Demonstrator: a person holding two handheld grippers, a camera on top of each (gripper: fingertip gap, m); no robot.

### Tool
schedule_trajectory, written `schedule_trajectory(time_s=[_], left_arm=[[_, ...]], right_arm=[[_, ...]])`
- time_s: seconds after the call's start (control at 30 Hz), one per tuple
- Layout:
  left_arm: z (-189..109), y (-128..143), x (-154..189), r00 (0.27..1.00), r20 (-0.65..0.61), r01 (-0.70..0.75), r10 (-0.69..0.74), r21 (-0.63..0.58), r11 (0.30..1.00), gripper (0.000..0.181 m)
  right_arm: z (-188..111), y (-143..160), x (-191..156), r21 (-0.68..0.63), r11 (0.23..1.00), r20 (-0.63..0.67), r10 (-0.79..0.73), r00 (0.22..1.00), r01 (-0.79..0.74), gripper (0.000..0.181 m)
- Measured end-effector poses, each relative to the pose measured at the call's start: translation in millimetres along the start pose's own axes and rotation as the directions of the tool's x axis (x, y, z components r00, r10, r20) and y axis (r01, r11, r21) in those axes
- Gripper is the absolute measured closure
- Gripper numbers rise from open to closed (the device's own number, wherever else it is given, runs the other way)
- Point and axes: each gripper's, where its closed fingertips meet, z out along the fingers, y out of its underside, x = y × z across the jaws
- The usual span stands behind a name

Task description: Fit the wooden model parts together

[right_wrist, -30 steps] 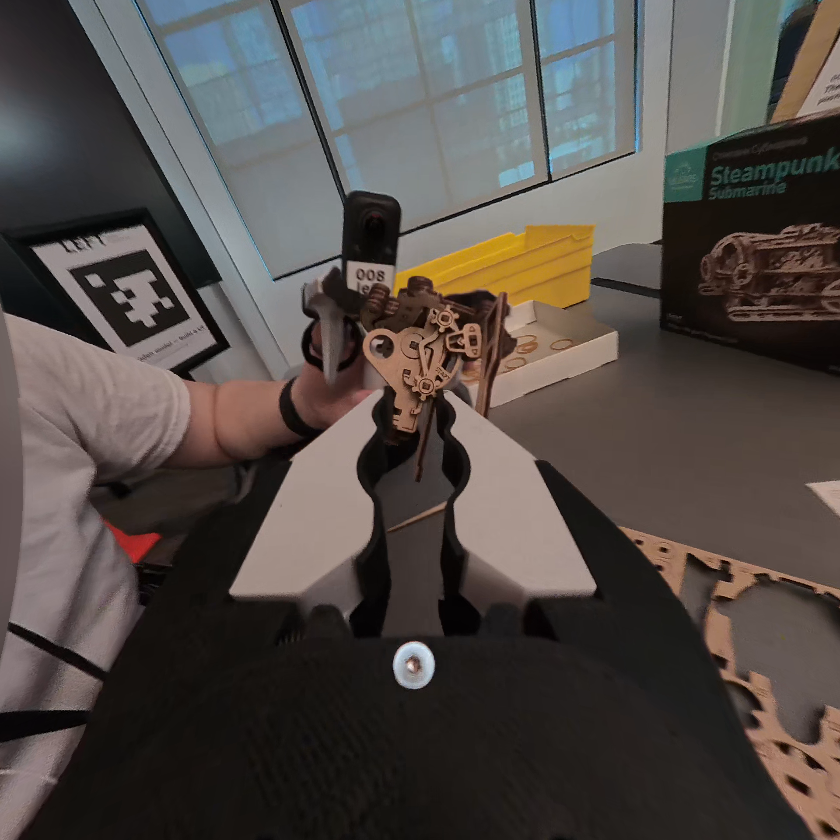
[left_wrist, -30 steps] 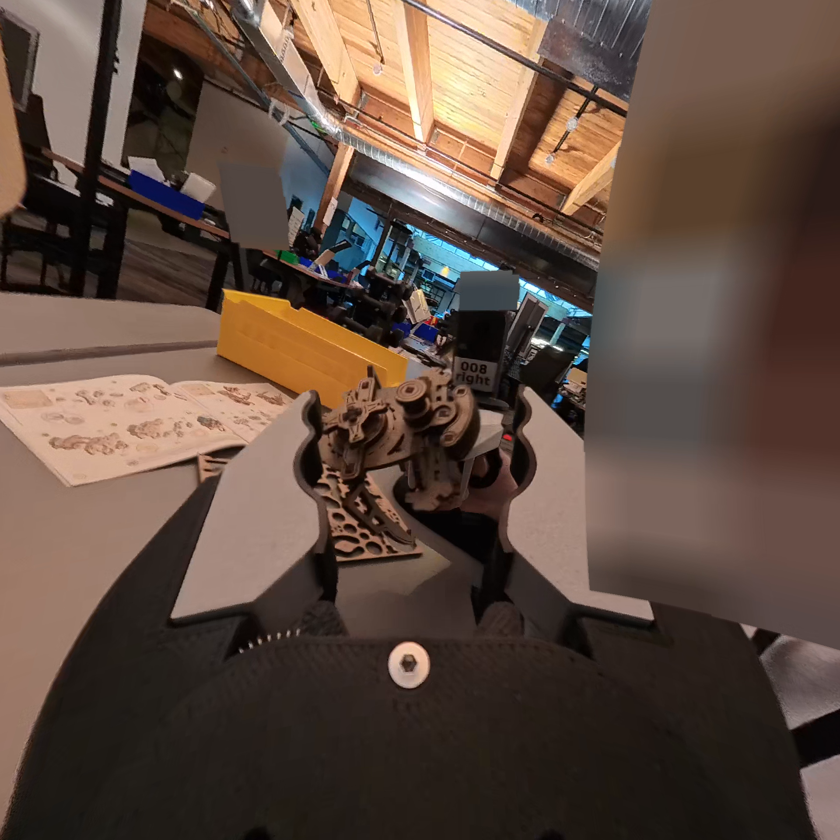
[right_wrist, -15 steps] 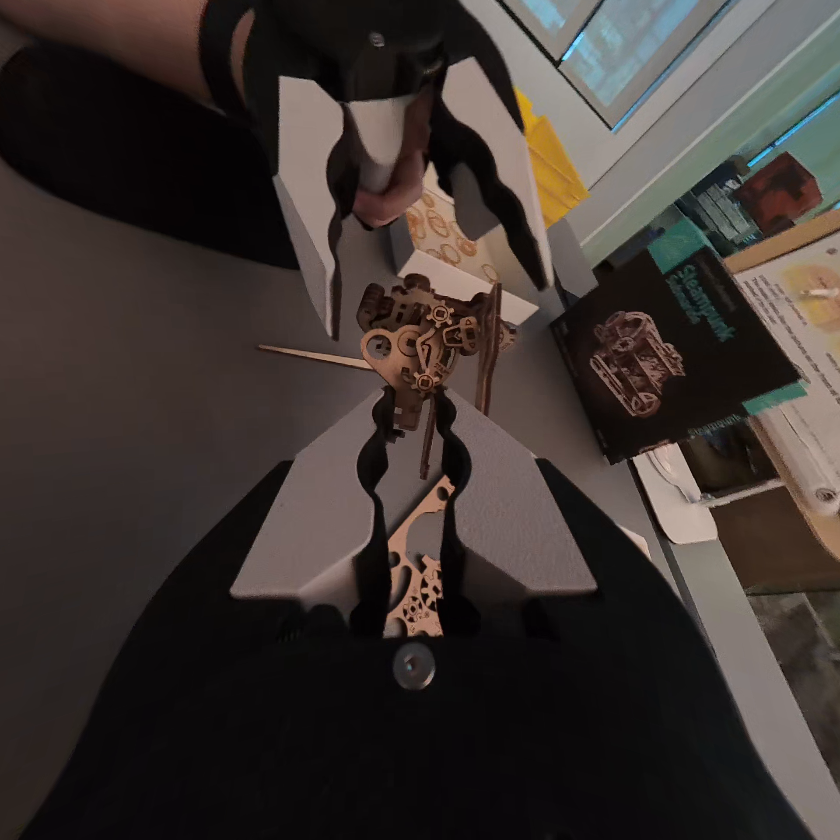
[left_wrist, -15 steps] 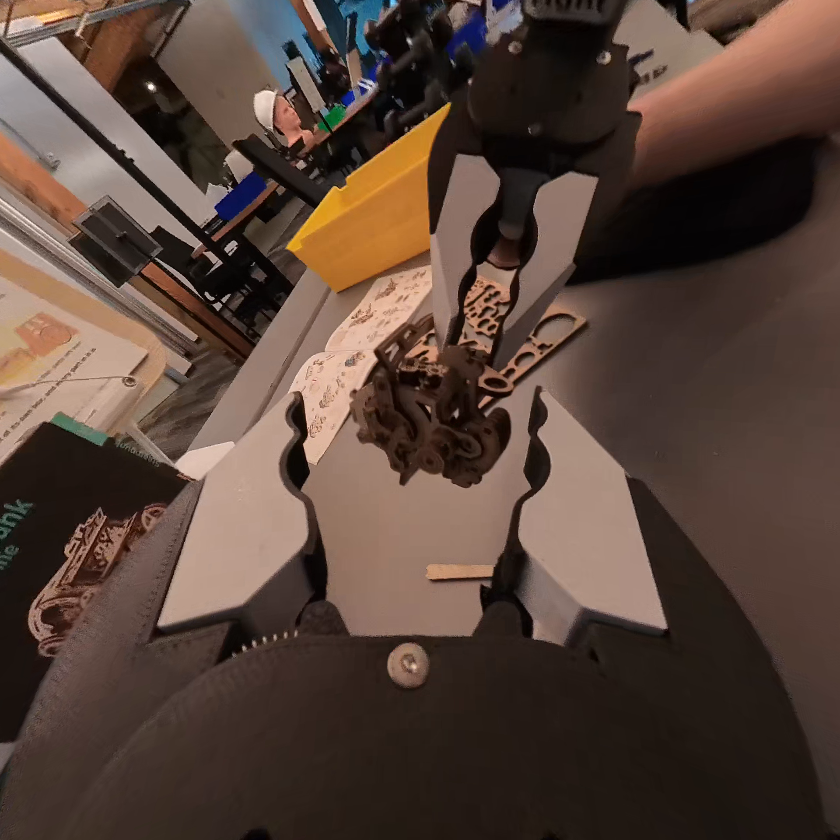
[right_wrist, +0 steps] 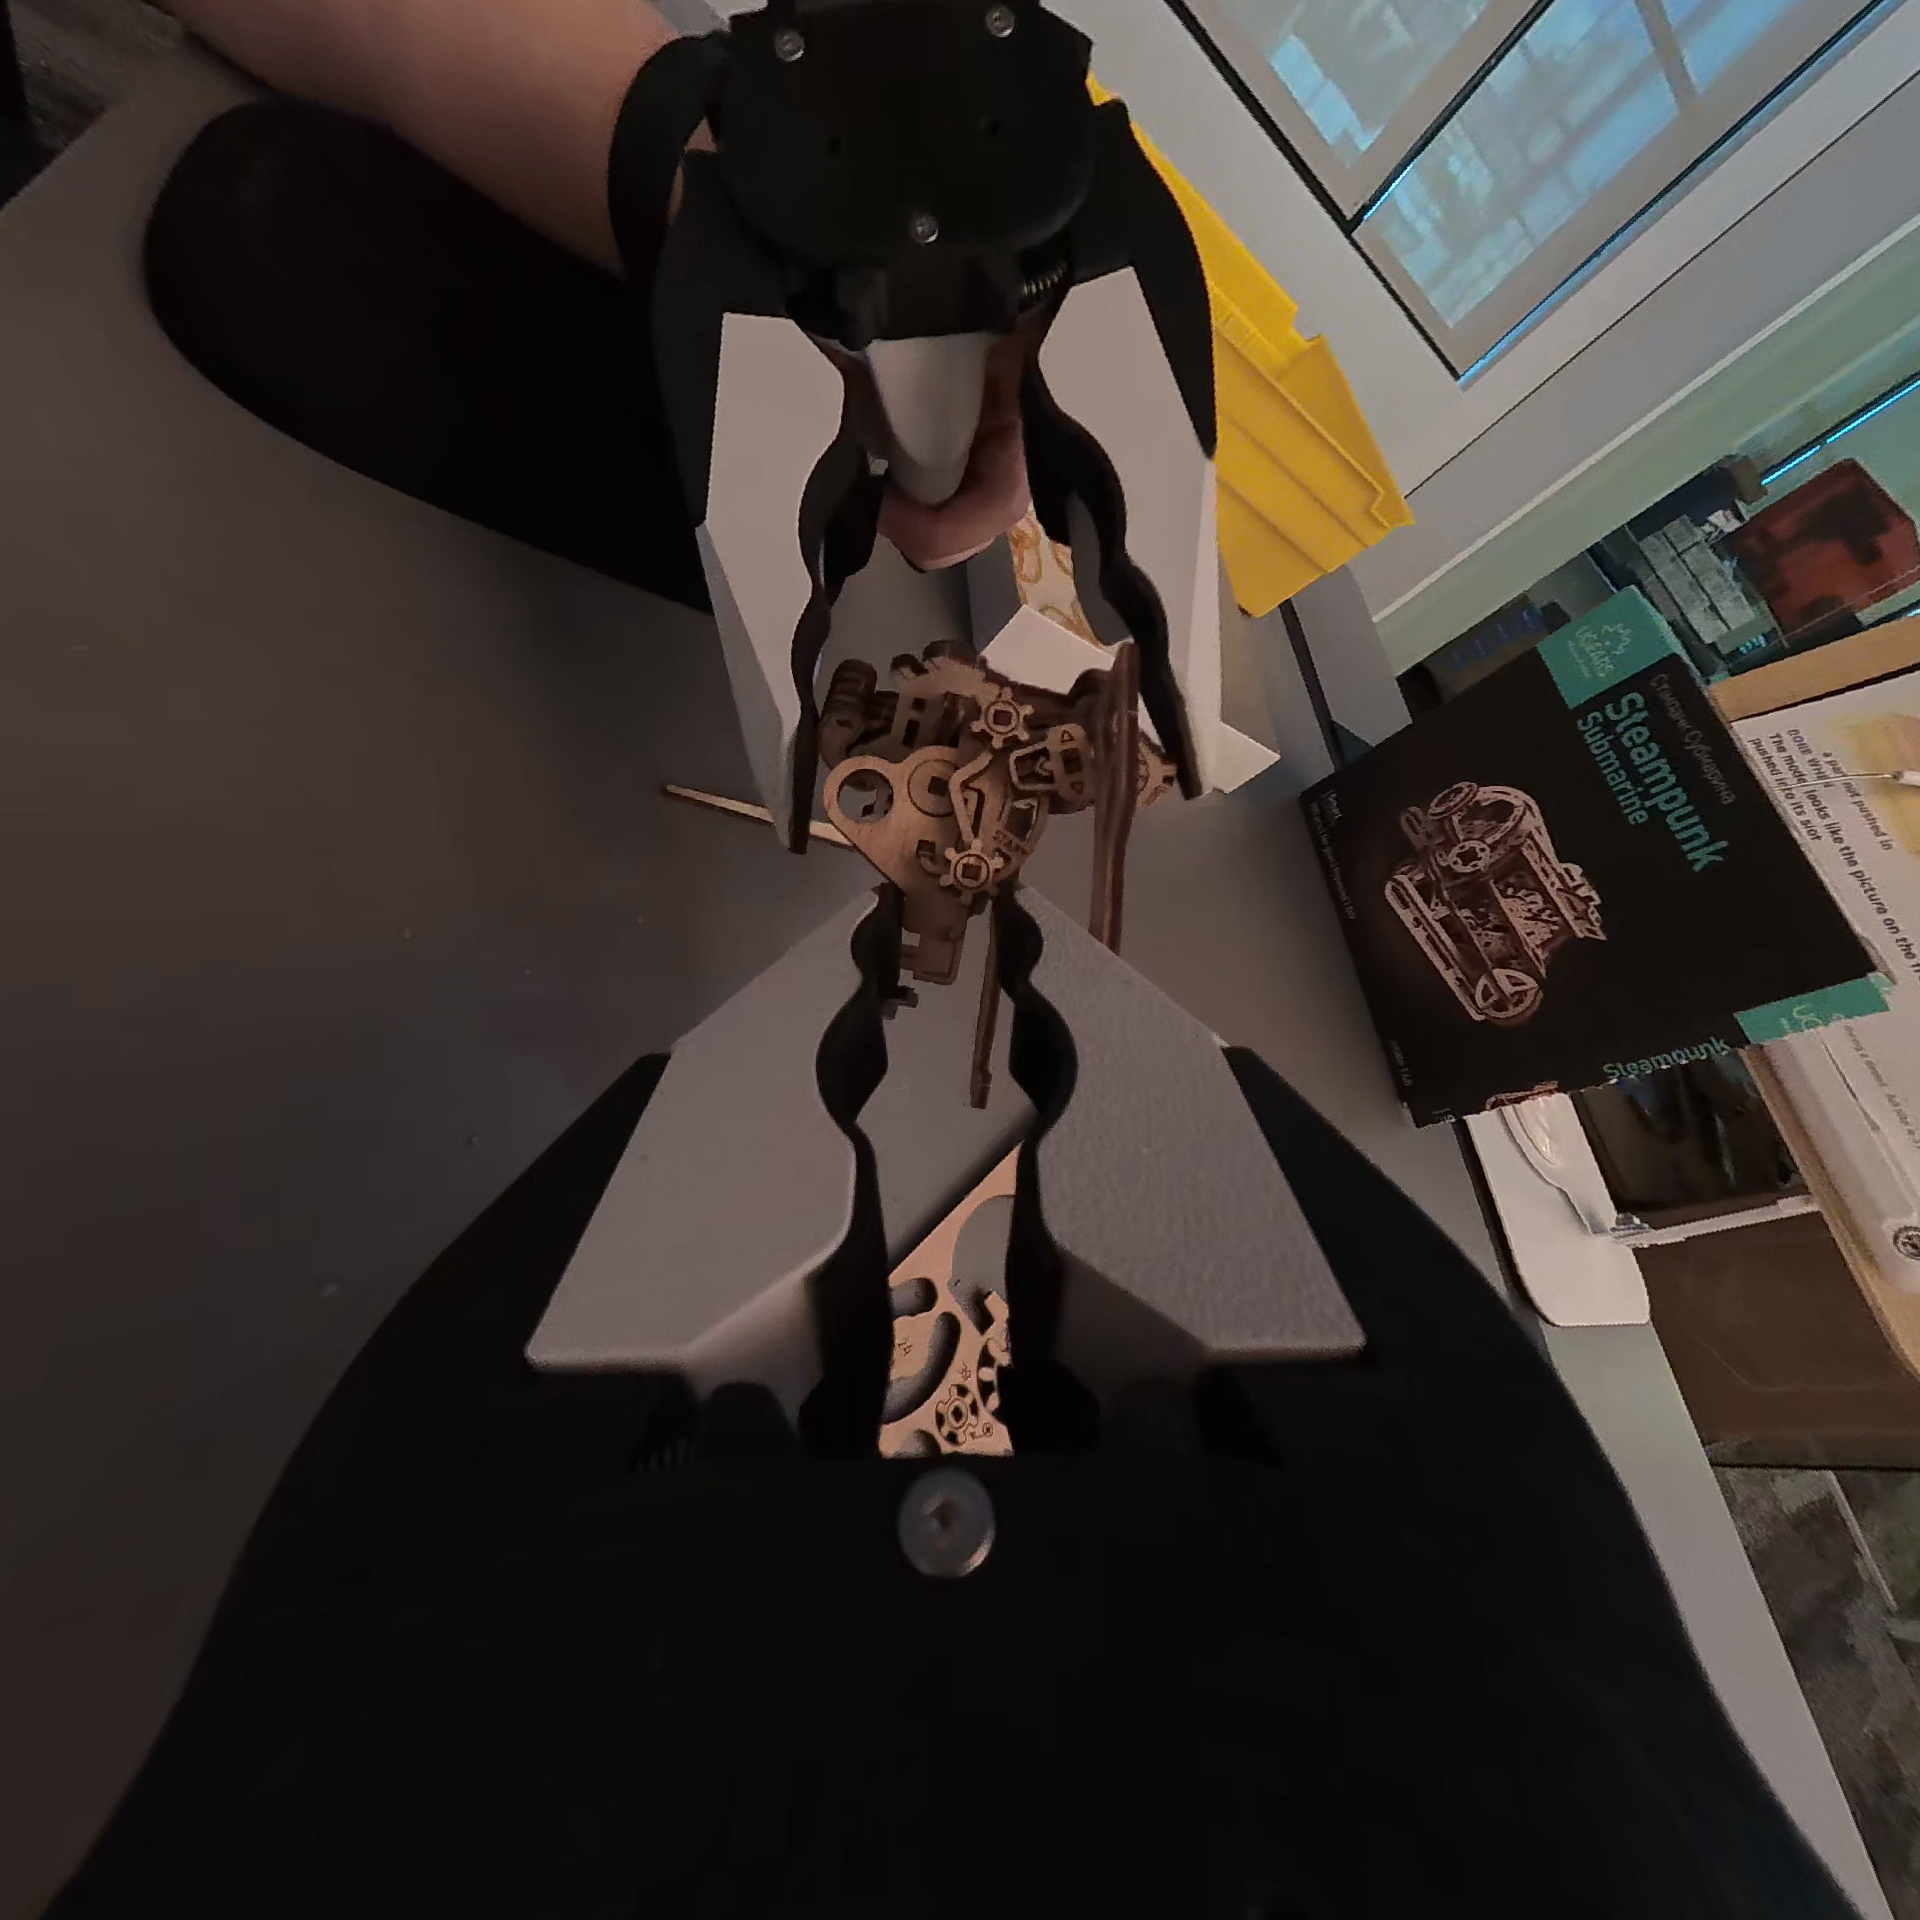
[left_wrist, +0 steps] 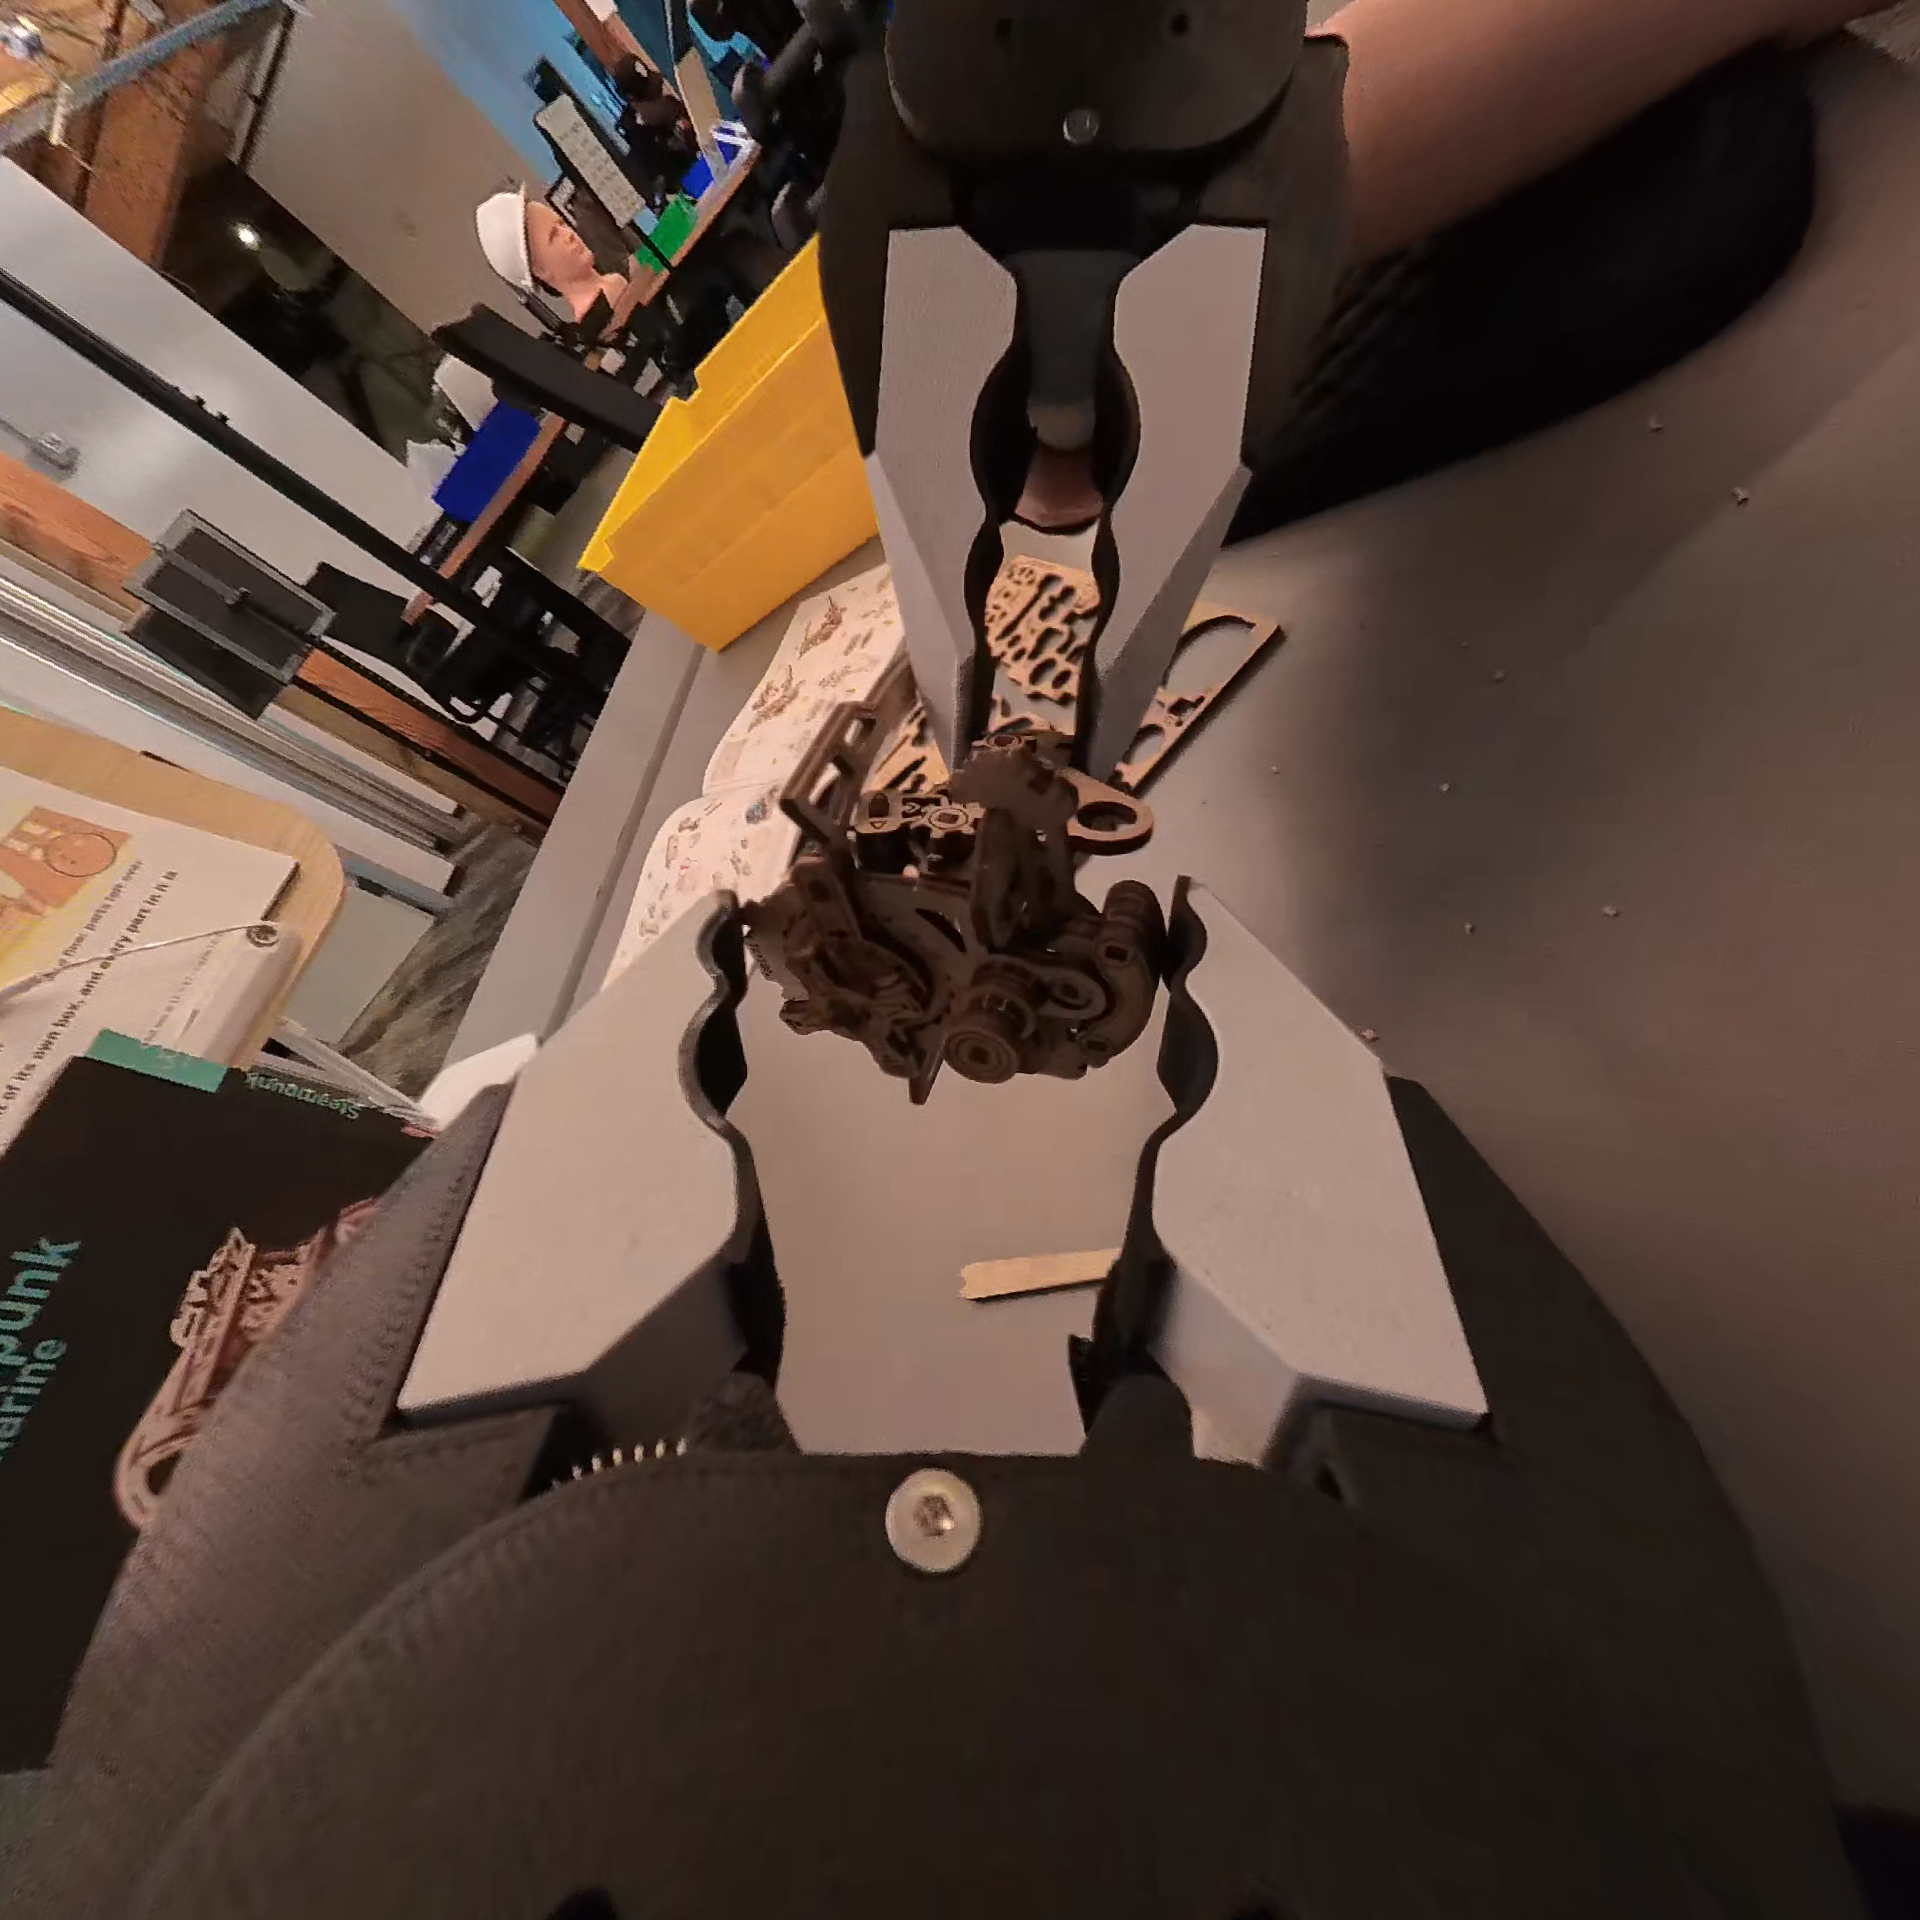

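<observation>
Gripping wooden model [right_wrist: 940, 800], right hand-held gripper [right_wrist: 940, 914], printed black box [right_wrist: 1590, 883]

Model [left_wrist: 966, 945] btwn both grippers, above table [left_wrist: 1558, 935]; stick [left_wrist: 1039, 1275] prob. underneath.

A wide stretch of bare grey table [left_wrist: 1558, 935] was left open to one side of the wooden model [left_wrist: 956, 956], crossed only by scattered crumbs. The far side was closed off by a yellow bin [left_wrist: 758, 488], an open instruction booklet [left_wrist: 717, 862] and a cut-out wooden sheet [left_wrist: 1174, 665]. The space between the spread fingers of the left gripper [left_wrist: 956, 935] was filled by the model, and the right gripper [right_wrist: 940, 914] blocked the way straight ahead. A black box [right_wrist: 1590, 894] stood at the table edge.
</observation>
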Motion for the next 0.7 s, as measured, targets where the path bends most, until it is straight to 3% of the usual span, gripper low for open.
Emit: schedule_trajectory(time_s=[0.2, 0.3, 0.5, 0.7], left_arm=[[-2, -7, -11, 0.986, 0.121, -0.112, 0.114, -0.023, 0.993, 0.102], [-2, -6, -15, 0.971, 0.166, -0.163, 0.171, -0.062, 0.985, 0.102], [1, -1, -20, 0.962, 0.200, -0.161, 0.184, -0.128, 0.979, 0.102], [7, 0, -13, 0.951, 0.190, -0.206, 0.245, -0.202, 0.957, 0.102]], right_arm=[[-4, -5, 10, 0.031, 0.998, -0.081, -0.048, 0.996, 0.051, 0.162], [-5, -7, 9, 0.046, 0.998, -0.069, -0.031, 0.997, 0.034, 0.152], [-15, -22, 15, 0.093, 0.996, -0.091, -0.004, 0.996, 0.013, 0.143], [-2, -27, 3, 0.034, 0.998, -0.104, -0.057, 0.993, 0.061, 0.143]])
